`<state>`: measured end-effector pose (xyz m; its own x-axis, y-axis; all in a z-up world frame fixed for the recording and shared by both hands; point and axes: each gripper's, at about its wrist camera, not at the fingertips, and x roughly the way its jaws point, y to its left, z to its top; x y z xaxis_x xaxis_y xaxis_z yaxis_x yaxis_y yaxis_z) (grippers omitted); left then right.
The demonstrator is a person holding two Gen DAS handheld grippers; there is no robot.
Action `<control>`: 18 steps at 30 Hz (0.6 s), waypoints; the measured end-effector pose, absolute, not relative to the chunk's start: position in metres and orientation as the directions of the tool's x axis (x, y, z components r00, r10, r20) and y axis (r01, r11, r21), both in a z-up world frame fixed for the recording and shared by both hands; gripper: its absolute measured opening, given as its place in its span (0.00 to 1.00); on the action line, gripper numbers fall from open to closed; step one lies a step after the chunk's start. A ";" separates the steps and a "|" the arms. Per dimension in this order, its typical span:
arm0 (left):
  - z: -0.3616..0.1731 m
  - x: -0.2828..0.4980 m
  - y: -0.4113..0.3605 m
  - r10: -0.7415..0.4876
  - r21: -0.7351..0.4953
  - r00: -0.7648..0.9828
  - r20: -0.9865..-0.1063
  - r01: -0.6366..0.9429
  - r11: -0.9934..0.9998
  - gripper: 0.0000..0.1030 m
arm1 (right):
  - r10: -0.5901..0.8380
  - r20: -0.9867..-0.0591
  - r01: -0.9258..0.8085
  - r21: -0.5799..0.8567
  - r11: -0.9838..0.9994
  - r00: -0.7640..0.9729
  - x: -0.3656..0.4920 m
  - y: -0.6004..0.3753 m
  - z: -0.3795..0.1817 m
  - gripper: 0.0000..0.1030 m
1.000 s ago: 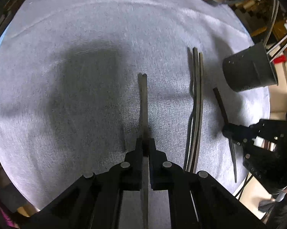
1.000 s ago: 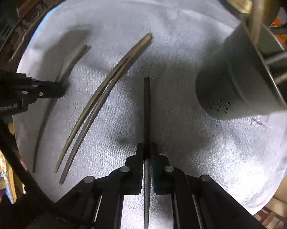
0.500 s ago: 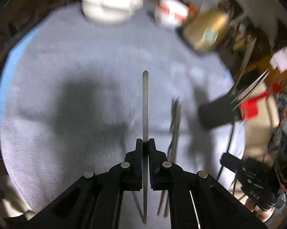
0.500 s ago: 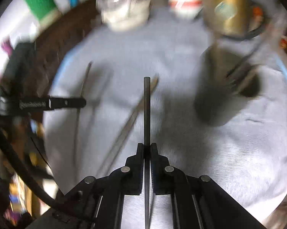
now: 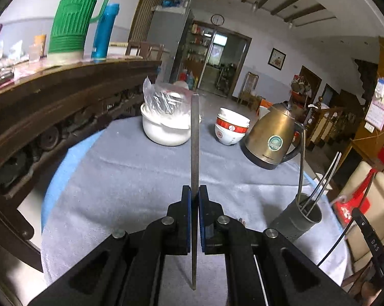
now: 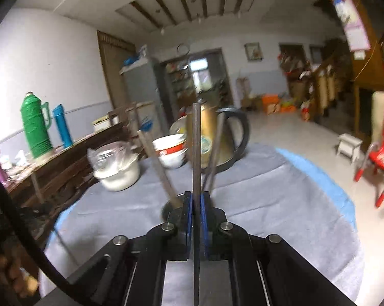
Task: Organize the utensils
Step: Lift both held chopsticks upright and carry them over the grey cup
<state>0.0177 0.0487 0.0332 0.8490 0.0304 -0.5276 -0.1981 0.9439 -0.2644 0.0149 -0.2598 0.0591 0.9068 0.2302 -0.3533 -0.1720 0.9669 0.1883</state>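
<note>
Both clenched, left gripper point(image 5: 194, 199) and right gripper point(image 6: 196, 204) each gripping a chopstick point(image 5: 194, 137) point(image 6: 196, 148), now lifting off the table point(image 5: 130, 176), probably toward the holder point(image 5: 297, 216).

Both wrist cameras look forward along their fingers from close above the grey-clothed table point(image 5: 130, 178), angled slightly down, the left view facing across it, the right from further right, sharing brass kettle point(image 5: 271, 137), bowls point(image 6: 171, 150) and green flask point(image 6: 35, 125).
</note>
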 end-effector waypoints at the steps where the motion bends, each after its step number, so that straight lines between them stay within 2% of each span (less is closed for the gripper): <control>1: 0.033 0.015 0.048 0.040 -0.250 0.850 -0.525 -0.199 0.948 0.05 | 0.223 -0.357 -0.167 0.183 0.969 0.907 0.016 -0.260 0.054 0.07; 10: 0.038 -0.011 0.053 0.047 -0.250 0.859 -0.510 -0.201 0.947 0.06 | 0.217 -0.352 -0.181 0.133 0.974 0.910 -0.012 -0.266 0.052 0.07; 18: 0.038 -0.029 0.064 0.030 -0.298 0.854 -0.520 -0.214 0.930 0.06 | 0.236 -0.370 -0.187 0.165 0.968 0.898 -0.037 -0.285 0.056 0.08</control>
<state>-0.0286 0.0638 0.0384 0.8538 0.0301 -0.5197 -0.2140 0.9304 -0.2976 -0.0371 -0.2852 0.0563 0.8983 0.2364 -0.3703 -0.1867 0.9684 0.1653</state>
